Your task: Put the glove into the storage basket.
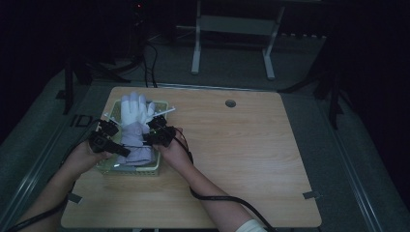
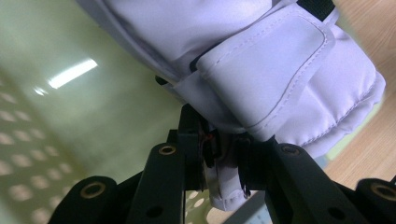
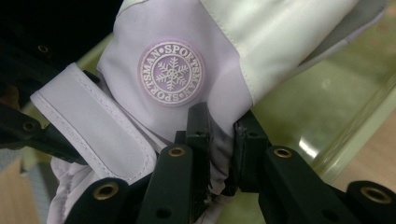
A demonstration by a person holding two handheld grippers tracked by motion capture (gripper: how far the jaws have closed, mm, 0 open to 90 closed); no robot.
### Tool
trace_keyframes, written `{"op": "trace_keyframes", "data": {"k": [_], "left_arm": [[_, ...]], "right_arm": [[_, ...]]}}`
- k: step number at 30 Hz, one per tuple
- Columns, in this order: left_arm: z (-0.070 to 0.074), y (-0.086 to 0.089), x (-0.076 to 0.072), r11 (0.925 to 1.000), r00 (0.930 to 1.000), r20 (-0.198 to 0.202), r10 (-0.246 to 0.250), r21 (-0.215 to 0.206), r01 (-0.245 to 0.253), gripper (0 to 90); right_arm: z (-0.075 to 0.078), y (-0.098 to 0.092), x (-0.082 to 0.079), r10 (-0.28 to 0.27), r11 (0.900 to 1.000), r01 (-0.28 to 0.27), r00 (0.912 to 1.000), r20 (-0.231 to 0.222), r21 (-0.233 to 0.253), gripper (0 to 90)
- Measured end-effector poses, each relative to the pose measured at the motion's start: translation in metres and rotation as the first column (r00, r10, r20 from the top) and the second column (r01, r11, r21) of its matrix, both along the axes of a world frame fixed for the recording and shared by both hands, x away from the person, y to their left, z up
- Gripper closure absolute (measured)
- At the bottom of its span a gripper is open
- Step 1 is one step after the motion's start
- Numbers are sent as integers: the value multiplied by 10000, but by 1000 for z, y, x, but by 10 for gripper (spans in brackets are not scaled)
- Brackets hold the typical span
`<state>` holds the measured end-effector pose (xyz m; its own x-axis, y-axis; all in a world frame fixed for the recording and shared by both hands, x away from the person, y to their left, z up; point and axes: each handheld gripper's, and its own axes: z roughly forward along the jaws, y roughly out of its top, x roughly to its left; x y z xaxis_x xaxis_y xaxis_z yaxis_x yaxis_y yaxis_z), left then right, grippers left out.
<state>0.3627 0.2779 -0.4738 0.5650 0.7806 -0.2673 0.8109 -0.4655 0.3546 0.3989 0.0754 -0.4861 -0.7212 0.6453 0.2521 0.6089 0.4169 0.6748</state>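
Left gripper (image 2: 223,161) jaws clamped on the lilac cuff of a ski glove (image 2: 261,60); right gripper (image 3: 219,140) jaws pinching the same cuff below a snowflake badge (image 3: 172,73); glove held over a pale green perforated basket (image 1: 159,166), white fingers beyond its far rim; basket on wooden table (image 1: 241,154), left side.

The high view is dim and murky; both gripper views are brighter, softly blurred.
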Motion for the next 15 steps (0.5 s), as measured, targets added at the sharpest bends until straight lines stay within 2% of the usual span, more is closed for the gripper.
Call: {"op": "trace_keyframes", "data": {"k": [1,2,3,8,11,14,15], "left_arm": [[-9,0,2,10000,9996,-265,61,-25,-62,742],[-9,0,2,10000,9996,-265,61,-25,-62,741],[-16,-1,3,9999,9986,-501,150,-30,-151,740],[-27,-3,4,9993,9969,-687,376,61,-373,724],[-34,-9,5,9981,9948,-931,420,481,-377,709],[-41,-11,6,9968,9897,-1253,694,487,-637,668],[-41,-11,6,9968,9898,-1247,692,481,-636,657]], "right_arm": [[-4,1,1,-15,9999,14,10000,-83,-152,788],[-4,1,1,-15,9999,14,10000,-83,-152,788],[-10,3,2,66,9991,-79,9995,-299,-428,787],[-17,7,5,49,9958,-96,9986,-520,-911,780],[-20,11,6,19,9907,-108,9978,-655,-1355,772],[-24,16,8,103,9830,-249,9967,-807,-1821,757],[-24,18,8,120,9799,-273,9969,-784,-1977,745]]}}
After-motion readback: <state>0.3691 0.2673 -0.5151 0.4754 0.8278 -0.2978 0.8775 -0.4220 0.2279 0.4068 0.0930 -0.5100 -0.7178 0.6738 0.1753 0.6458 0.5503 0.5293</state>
